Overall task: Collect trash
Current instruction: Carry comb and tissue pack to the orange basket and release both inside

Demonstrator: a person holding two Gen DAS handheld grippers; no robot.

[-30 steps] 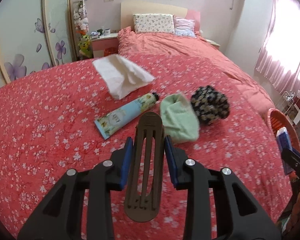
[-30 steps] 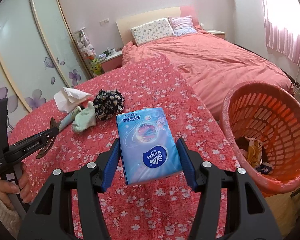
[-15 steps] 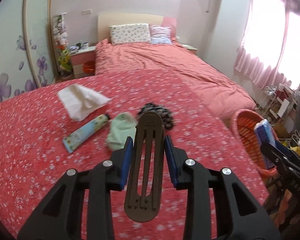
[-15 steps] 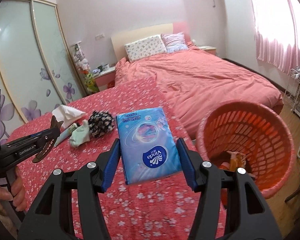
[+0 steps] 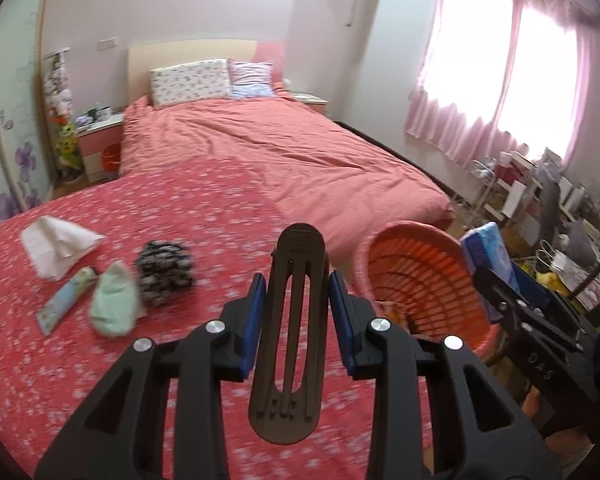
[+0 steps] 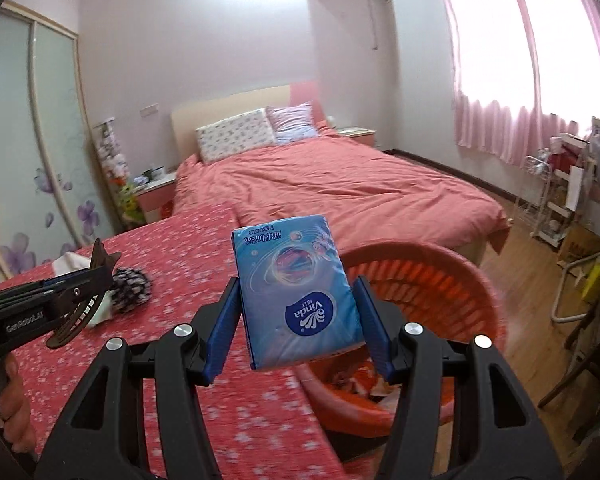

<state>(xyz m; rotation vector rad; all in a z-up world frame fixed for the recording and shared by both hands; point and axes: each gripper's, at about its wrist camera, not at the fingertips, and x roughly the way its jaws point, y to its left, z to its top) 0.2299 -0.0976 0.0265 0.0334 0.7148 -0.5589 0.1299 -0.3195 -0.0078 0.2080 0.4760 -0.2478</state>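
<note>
Bedroom walls, pink curtains and a big bed (image 5: 284, 160) filled the background, with a red flowered cloth (image 5: 100, 360) spread over the nearer surface. Beside that surface stood an orange basket (image 5: 416, 272), some scraps already lying in its bottom. The step in hand looked like carrying two picked-up pieces to that basket.

The right hand-held gripper (image 6: 300, 312) was clamped on a blue tissue pack (image 6: 296, 280), which hung just above the basket's near rim. The left hand-held gripper (image 5: 296, 316) was clamped on a brown hair clip (image 5: 290, 344), held over the cloth, near the basket but not yet above it.

Next, judging by this, each piece needed to be brought over the basket's mouth and let go.

Left on the cloth, well apart from both, lay a crumpled tissue (image 5: 56, 246), a tube (image 5: 66, 298), a green rag (image 5: 114, 306) and a black-and-white scrunchie (image 5: 164, 276).
</note>
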